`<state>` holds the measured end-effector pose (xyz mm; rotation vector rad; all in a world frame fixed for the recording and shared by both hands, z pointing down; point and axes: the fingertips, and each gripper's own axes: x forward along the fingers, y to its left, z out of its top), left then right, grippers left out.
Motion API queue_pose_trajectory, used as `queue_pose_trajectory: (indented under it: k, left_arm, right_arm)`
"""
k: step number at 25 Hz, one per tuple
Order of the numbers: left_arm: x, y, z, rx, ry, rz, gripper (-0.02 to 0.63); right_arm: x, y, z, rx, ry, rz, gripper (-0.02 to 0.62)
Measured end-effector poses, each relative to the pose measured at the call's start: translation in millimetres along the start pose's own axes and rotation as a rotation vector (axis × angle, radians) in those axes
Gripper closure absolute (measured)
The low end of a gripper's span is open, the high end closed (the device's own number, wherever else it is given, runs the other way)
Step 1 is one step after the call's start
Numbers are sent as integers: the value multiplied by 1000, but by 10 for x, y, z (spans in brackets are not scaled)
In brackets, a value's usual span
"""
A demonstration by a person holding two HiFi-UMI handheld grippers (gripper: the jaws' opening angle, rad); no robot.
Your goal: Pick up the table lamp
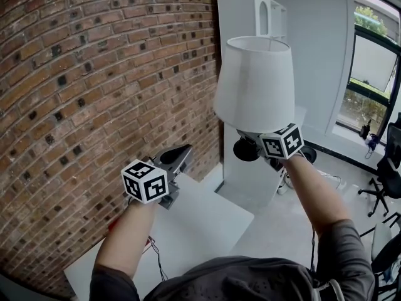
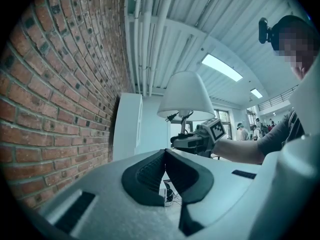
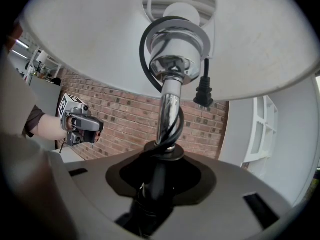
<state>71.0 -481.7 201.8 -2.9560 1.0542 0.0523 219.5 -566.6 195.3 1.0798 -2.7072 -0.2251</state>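
Your right hand-held gripper point(image 3: 159, 181) is pinching the table lamp point(image 1: 255, 83) low on its chrome stem, where the black cord point(image 3: 176, 121) is wound around it. The plug point(image 3: 202, 91) dangles just under the white shade point(image 3: 75, 44). The lamp is upright in the air, clear of the white desk point(image 1: 207, 215) and in front of the white shelf unit point(image 1: 241, 11). Your left hand-held gripper point(image 2: 165, 154) has its jaws pressed together on nothing. It sits near the brick wall point(image 1: 81, 74), well apart from the lamp.

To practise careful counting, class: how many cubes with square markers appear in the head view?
2. Left cube is beside the brick wall; right cube sits under the lampshade. None seems hidden.
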Motion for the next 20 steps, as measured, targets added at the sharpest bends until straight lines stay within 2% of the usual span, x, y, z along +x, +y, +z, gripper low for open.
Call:
queue_pose_trajectory:
  k: [20]
  left_arm:
    - [-40,-49,61,9,-6,-1,601]
  right_arm:
    - [-36,51,42,-8,-2,-1,468]
